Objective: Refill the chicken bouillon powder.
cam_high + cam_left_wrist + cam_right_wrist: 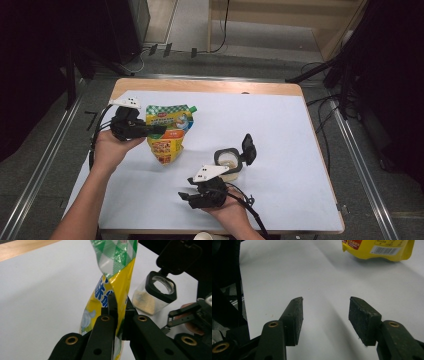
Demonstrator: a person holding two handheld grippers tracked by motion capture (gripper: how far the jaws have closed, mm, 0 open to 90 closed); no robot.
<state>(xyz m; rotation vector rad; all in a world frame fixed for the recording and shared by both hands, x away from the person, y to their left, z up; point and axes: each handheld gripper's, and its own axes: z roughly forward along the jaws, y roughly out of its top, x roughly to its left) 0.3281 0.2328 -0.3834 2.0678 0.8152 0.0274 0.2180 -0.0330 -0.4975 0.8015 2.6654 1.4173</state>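
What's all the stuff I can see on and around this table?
Pouch: one, yellow with a green top, left of the table's middle, pinched in the left gripper.
Jar: one, clear with a black rim, some pale powder inside, near the table's middle.
Jar lid: one, black, flipped open on the jar.
Sheet: one, white, covering most of the table.
Table: one, light wood.
Left gripper: one, black, shut on the pouch.
Right gripper: one, black, jaws open over the sheet, nothing between them.
Hands: two, entering from the bottom edge.
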